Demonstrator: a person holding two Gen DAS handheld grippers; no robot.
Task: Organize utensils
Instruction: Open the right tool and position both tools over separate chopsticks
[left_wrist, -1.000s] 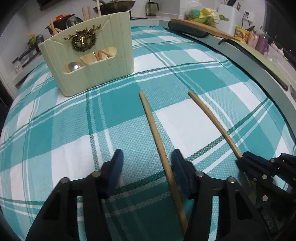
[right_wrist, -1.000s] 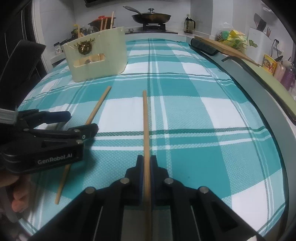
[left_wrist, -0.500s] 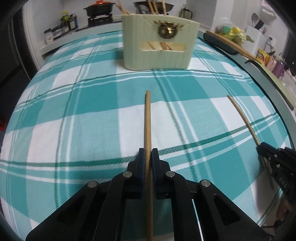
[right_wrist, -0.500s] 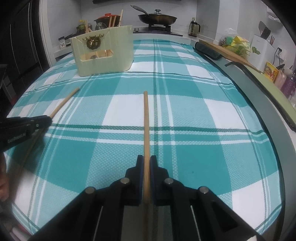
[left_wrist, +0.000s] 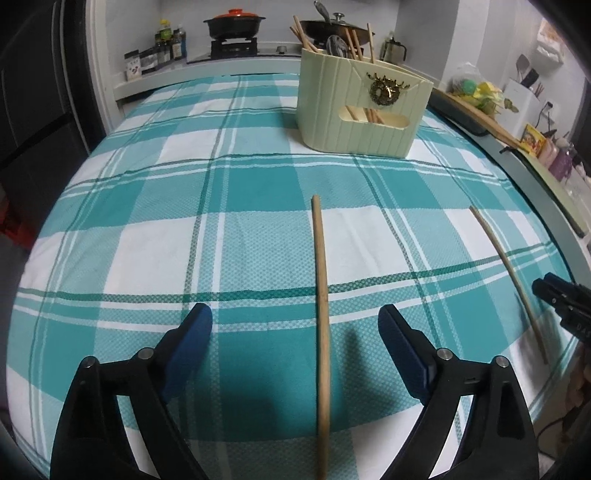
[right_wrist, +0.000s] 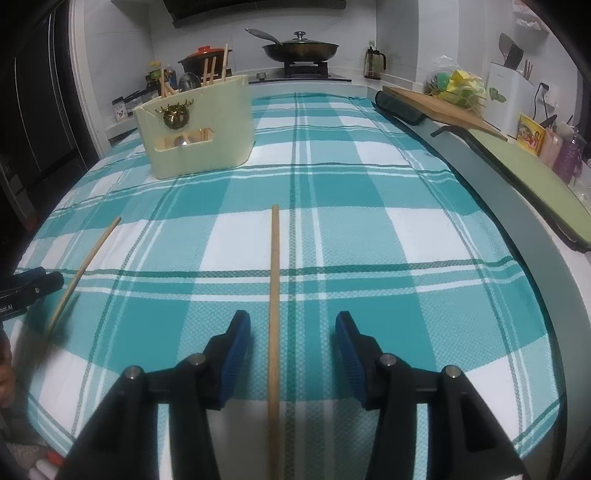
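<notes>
While both the left gripper (left_wrist: 295, 345) and the right gripper (right_wrist: 293, 349) have just spread their jaws, each straddling a loose chopstick (left_wrist: 321, 314) (right_wrist: 274, 314) apparently on the cloth at lower centre, we must re-pinch and carry them to the holder (left_wrist: 360, 110) at upper right.

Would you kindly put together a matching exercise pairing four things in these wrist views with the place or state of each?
Things:
1. left gripper
2. cream utensil holder
3. lidded frying pan
4. red-lidded pot

Places or states:
A. on the stove's right burner, beyond the table
B. jaws open, a wooden chopstick lying loose between them
C. on the stove's left burner
D. upright on the plaid tablecloth, chopsticks standing inside

Pairs: 1-B, 2-D, 3-A, 4-C
</notes>
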